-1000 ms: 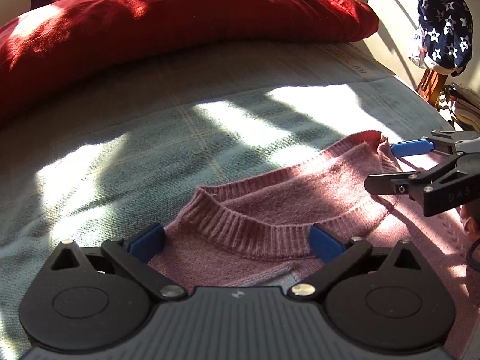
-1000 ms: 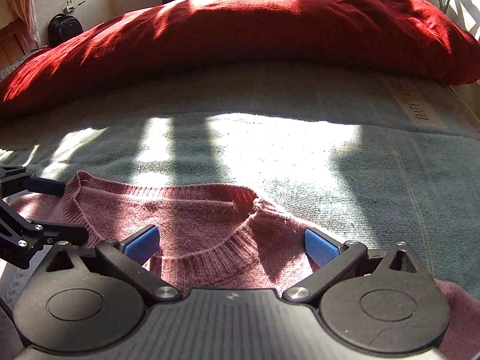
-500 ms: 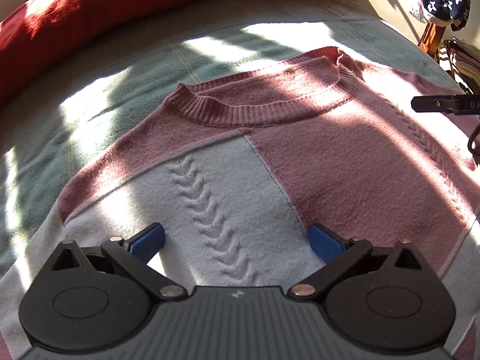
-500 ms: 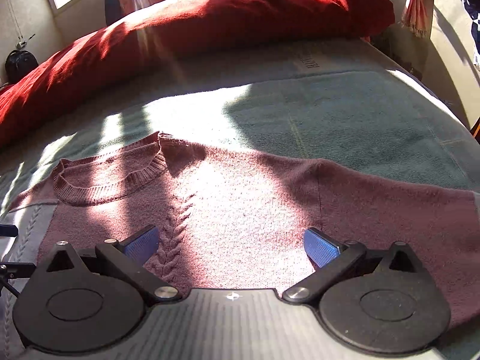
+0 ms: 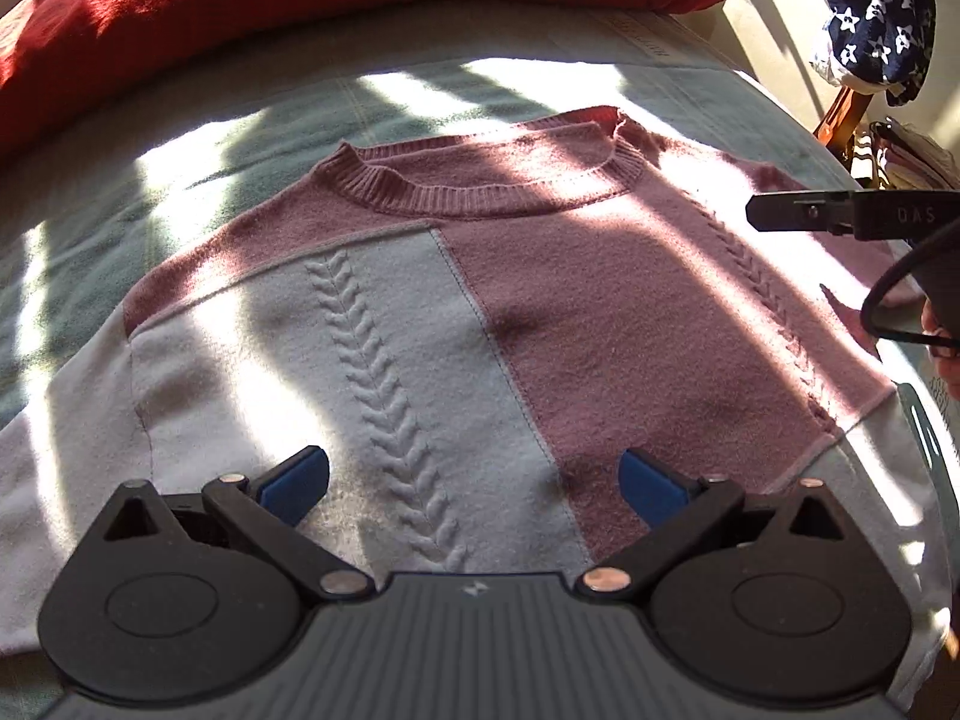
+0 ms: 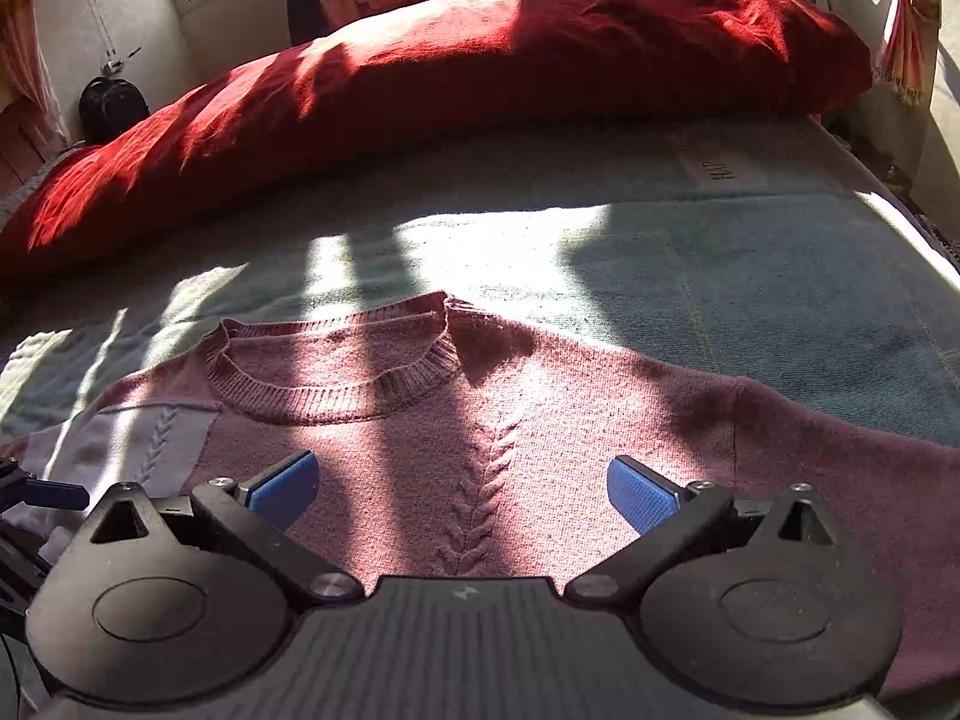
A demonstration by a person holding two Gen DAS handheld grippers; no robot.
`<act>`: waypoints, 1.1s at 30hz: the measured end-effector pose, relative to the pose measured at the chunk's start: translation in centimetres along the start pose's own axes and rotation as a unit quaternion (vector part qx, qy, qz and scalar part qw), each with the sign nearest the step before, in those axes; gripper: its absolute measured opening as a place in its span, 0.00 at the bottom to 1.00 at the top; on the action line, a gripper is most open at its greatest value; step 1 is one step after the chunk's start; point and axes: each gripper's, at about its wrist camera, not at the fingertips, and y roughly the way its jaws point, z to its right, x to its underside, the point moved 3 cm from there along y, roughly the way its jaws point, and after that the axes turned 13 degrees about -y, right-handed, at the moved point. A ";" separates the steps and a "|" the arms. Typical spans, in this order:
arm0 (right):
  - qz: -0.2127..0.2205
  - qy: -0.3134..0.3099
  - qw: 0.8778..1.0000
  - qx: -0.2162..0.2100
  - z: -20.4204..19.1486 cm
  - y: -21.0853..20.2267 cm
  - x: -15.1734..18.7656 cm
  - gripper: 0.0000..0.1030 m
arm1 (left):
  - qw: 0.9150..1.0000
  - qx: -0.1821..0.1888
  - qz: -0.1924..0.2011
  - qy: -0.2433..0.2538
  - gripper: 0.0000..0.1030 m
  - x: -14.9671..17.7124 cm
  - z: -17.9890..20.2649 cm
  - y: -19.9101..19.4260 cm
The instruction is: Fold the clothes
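Note:
A knit sweater in dusty pink and pale grey-white lies flat on the bed, front up, its ribbed collar pointing to the far side. My left gripper hovers open over its lower chest, nothing between the blue pads. In the right wrist view the sweater spreads below, one sleeve running off to the right. My right gripper is open above the pink cable stitch. It also shows edge-on as a dark bar, the right gripper, at the right of the left wrist view.
A grey-green blanket covers the bed. A long red pillow lies across the far side. A navy star-print cloth hangs beyond the bed's right edge. A dark bag sits by the far wall.
Both grippers have drawn back from the collar toward the near side. The collar, a second ago right between the fingers, now lies far ahead, and the sweater lies spread flat.

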 end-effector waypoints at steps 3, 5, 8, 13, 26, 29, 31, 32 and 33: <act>-0.011 -0.020 0.999 -0.029 -3.3 -0.6 1.6 1.00 | 0.999 0.005 -0.019 -0.026 0.99 2.4 -0.4 0.4; -0.021 -0.031 0.998 -0.047 -5.4 -0.8 2.6 1.00 | 0.999 -0.002 -0.023 -0.049 0.99 3.7 -1.2 0.5; -0.063 -0.025 0.996 -0.064 -7.3 0.6 4.2 1.00 | 0.997 -0.007 -0.022 -0.072 0.99 5.3 -2.0 -0.3; -0.070 -0.046 0.995 -0.047 -8.5 1.2 5.3 1.00 | 0.997 0.002 -0.003 -0.081 0.99 5.7 -2.8 -2.5; -0.089 -0.092 0.992 -0.020 -9.4 1.7 5.4 1.00 | 0.995 -0.001 0.017 -0.101 0.99 7.4 -5.5 -2.7; -0.089 -0.094 0.991 -0.022 -9.4 1.7 5.5 1.00 | 0.995 0.003 0.042 -0.095 0.99 6.0 -5.8 -4.5; -0.089 -0.099 0.991 -0.017 -9.6 1.7 5.5 1.00 | 0.993 0.000 0.070 -0.092 0.99 4.6 -6.3 -5.4; -0.089 -0.101 0.991 -0.014 -9.7 1.7 5.6 1.00 | 0.992 -0.003 0.089 -0.092 0.99 3.7 -6.8 -5.7; -0.088 -0.103 0.991 -0.011 -9.9 1.7 5.6 1.00 | 0.991 -0.006 0.099 -0.095 0.99 2.8 -7.4 -5.7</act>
